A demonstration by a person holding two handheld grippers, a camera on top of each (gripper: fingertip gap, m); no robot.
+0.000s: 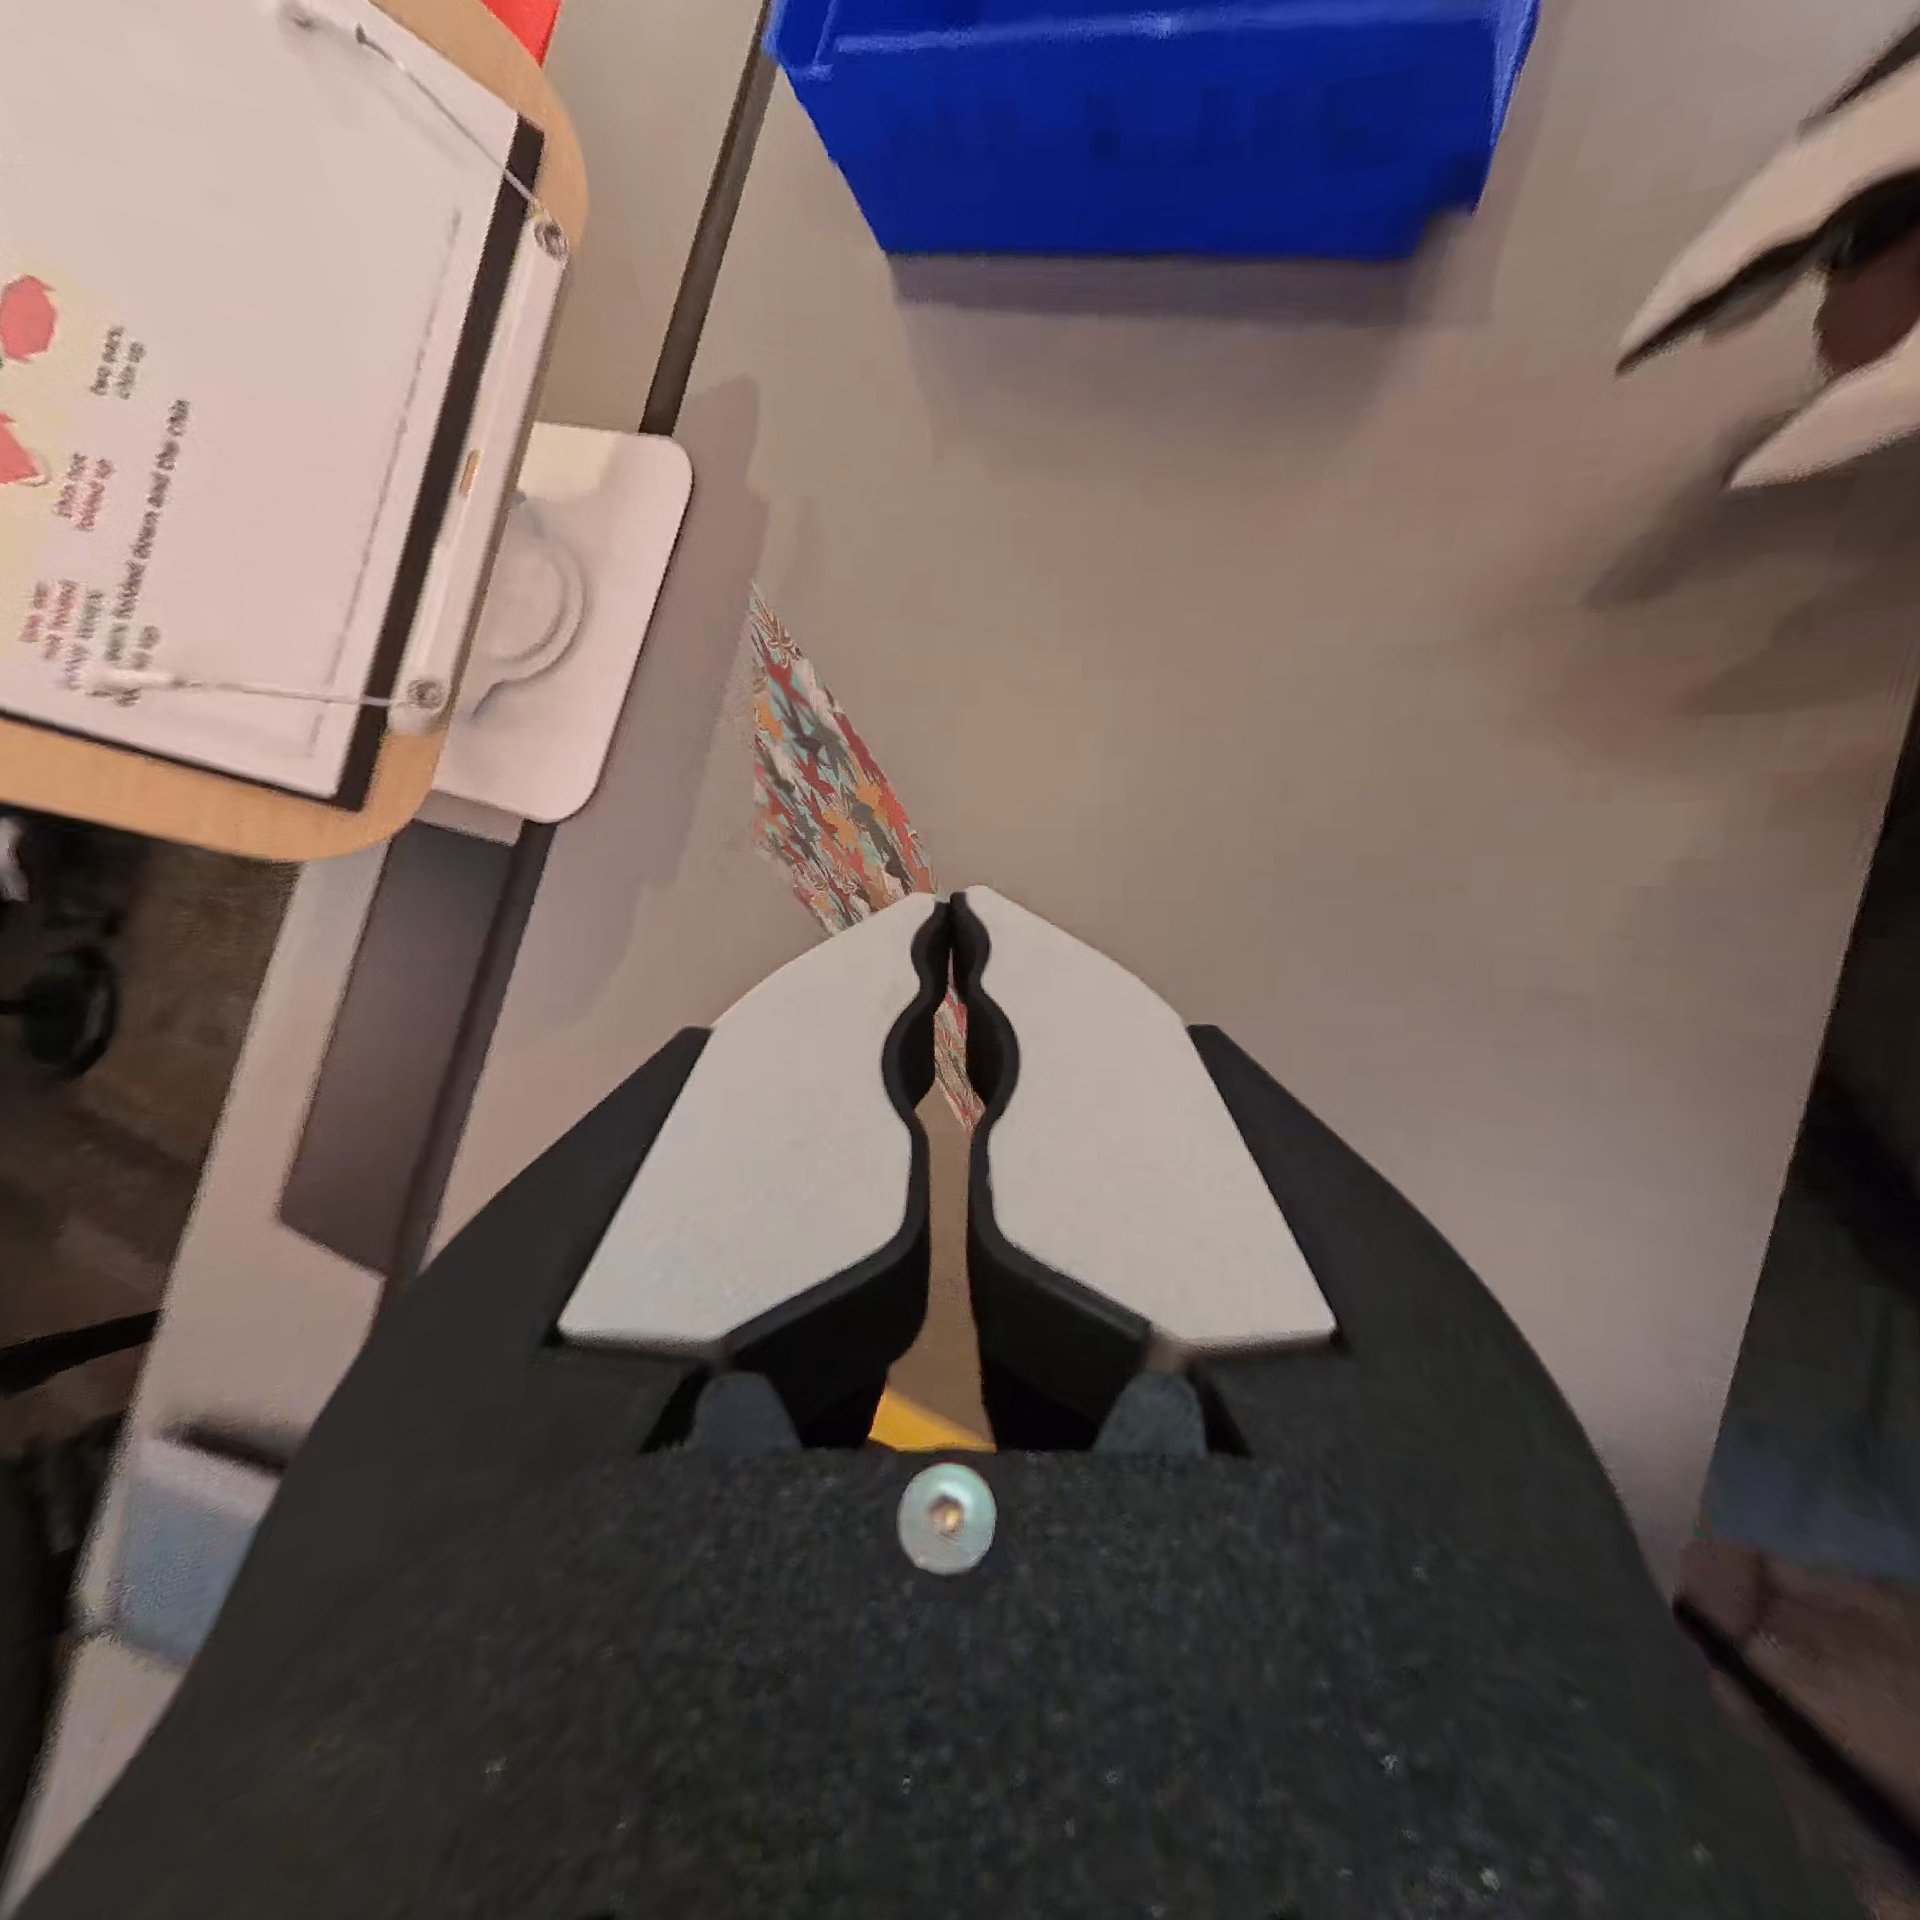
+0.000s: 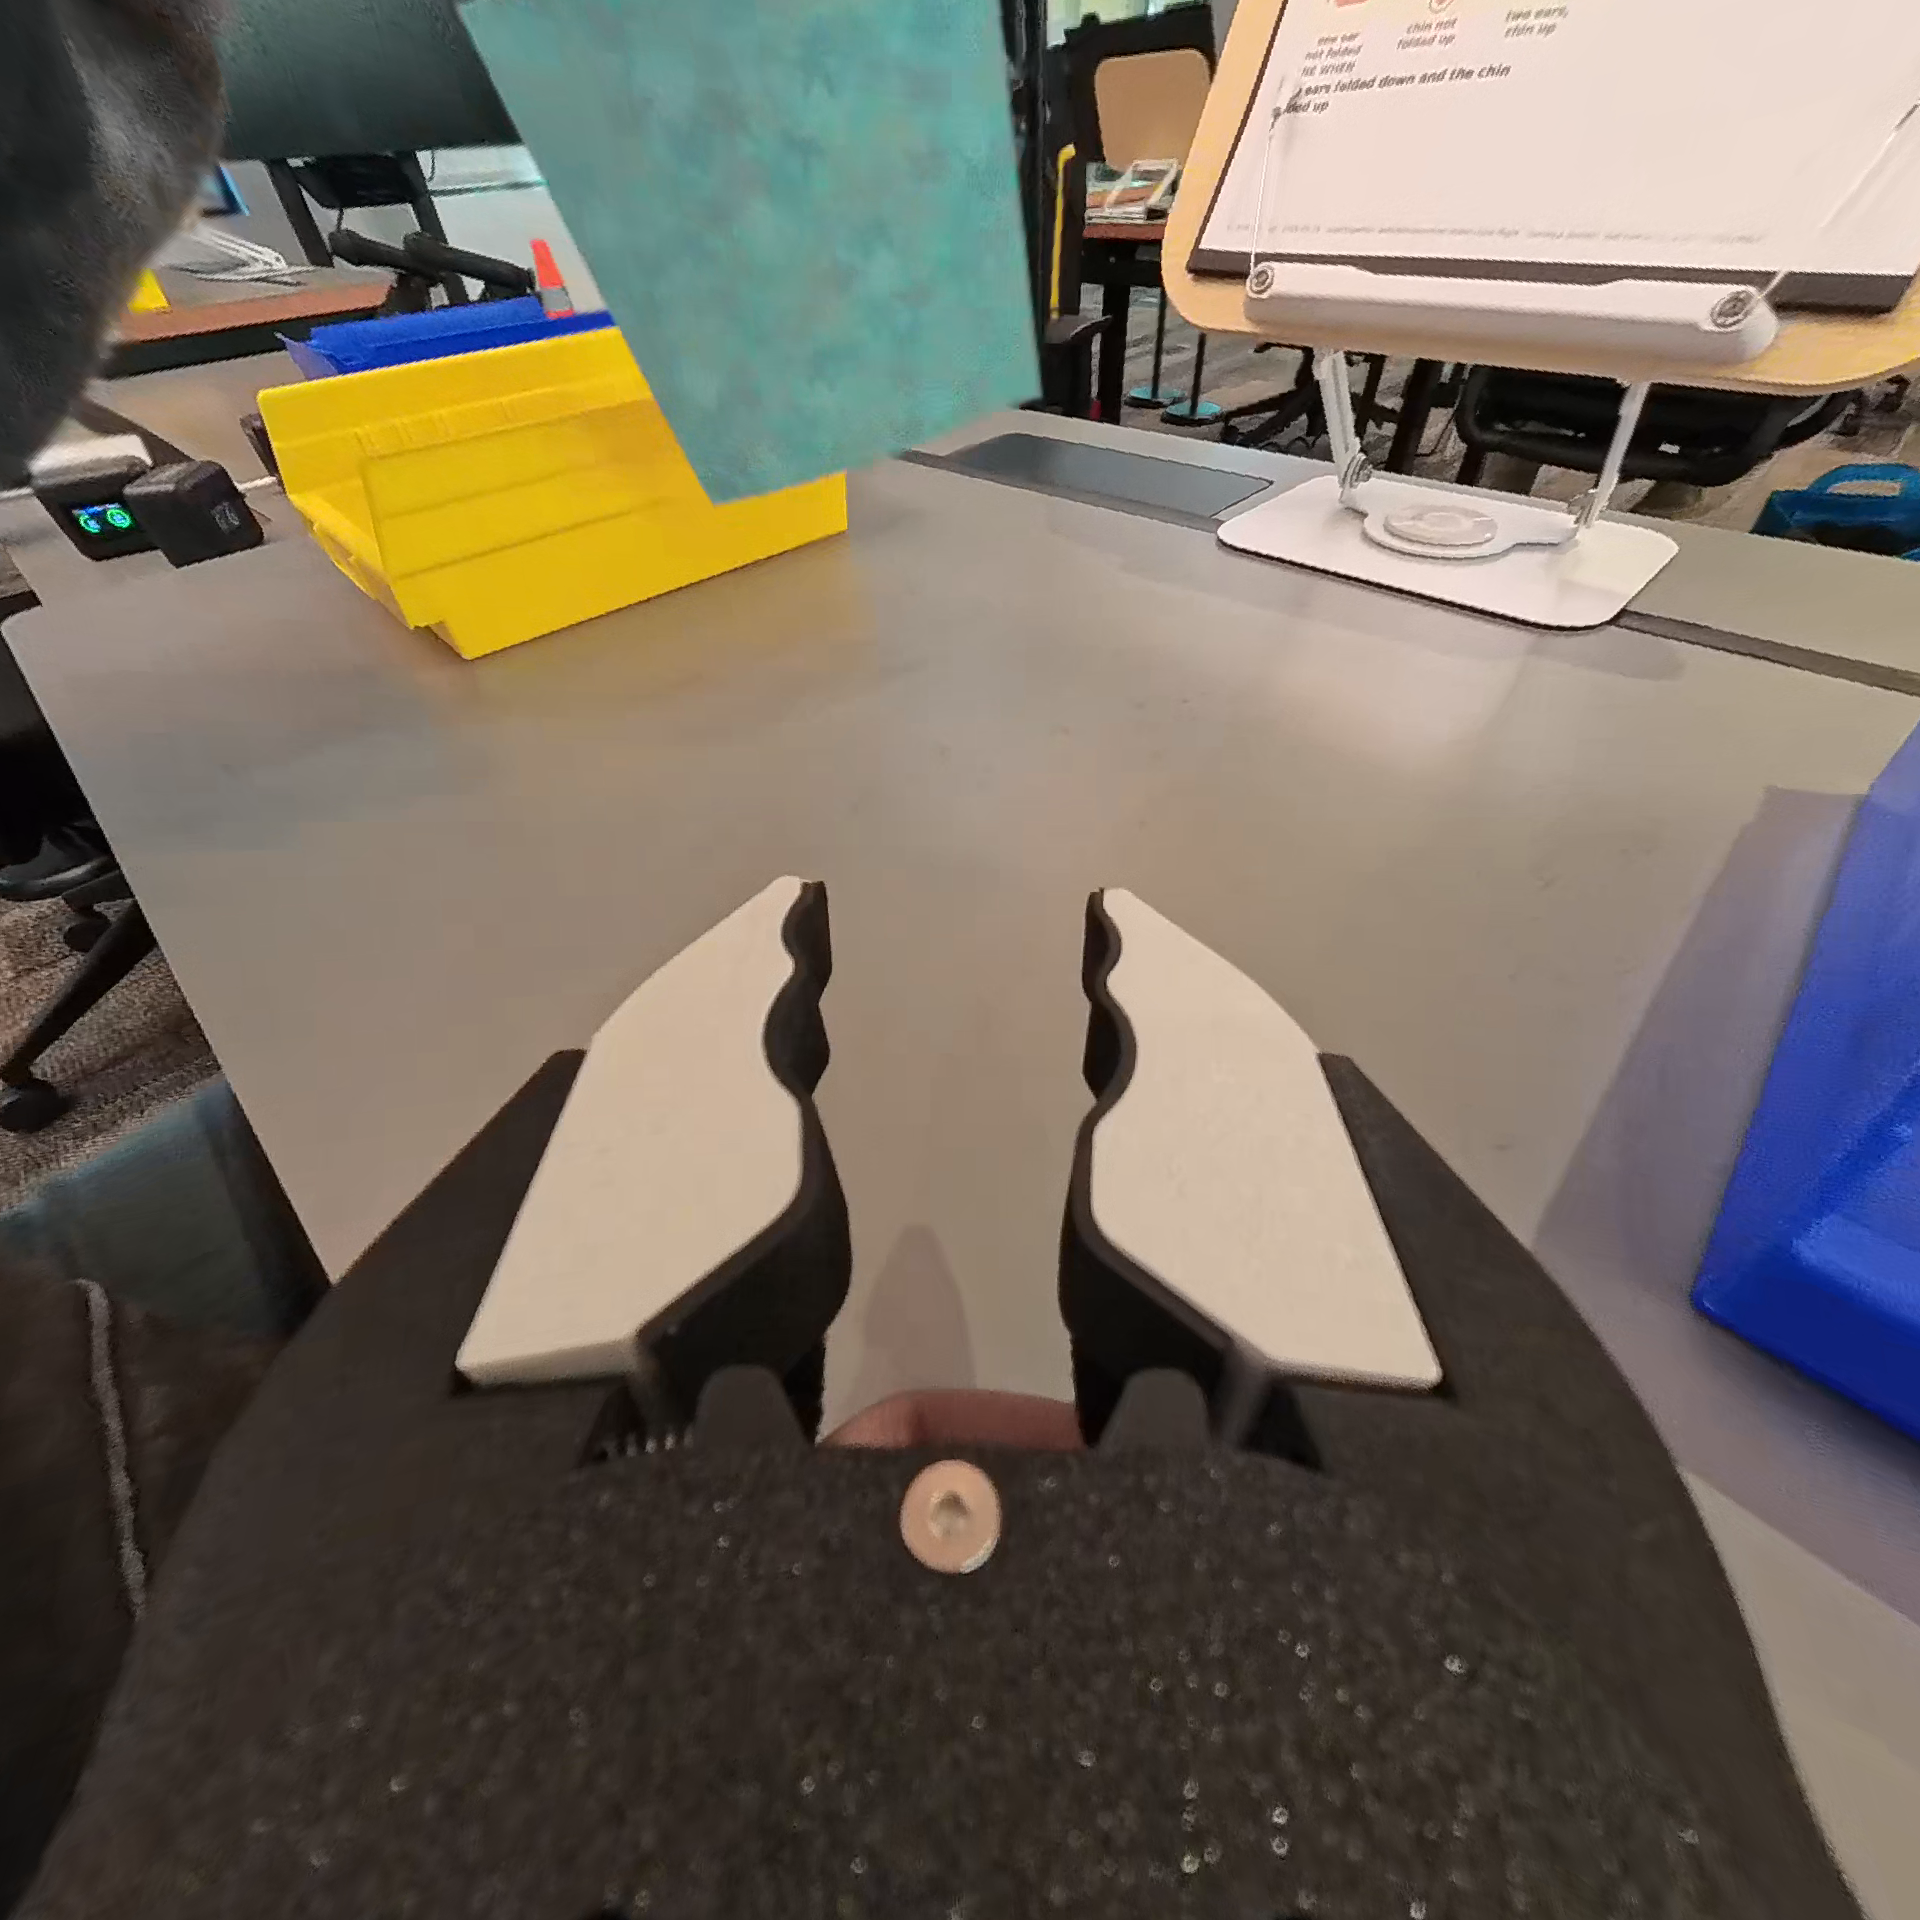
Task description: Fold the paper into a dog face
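Note:
My left gripper [image 1: 953,904] is shut on a sheet of paper [image 1: 821,769] and holds it in the air above the grey table [image 1: 1195,623]. In the left wrist view the paper shows nearly edge-on, with a colourful patterned side. In the right wrist view the same paper [image 2: 790,229] hangs at the top with its plain teal side facing me. My right gripper [image 2: 956,904] is open and empty, low over the table [image 2: 935,727], with the paper farther off and higher. It also shows blurred at the upper right of the left wrist view [image 1: 1766,343].
A blue bin [image 1: 1143,125] stands on the table, at the right edge in the right wrist view [image 2: 1839,1143]. A yellow bin [image 2: 540,488] sits at the far left. A stand holding an instruction sheet [image 2: 1558,208] is at the far right. Small black devices [image 2: 156,509] lie beside the yellow bin. Some 30 cm of space lies between my two pairs of fingers.

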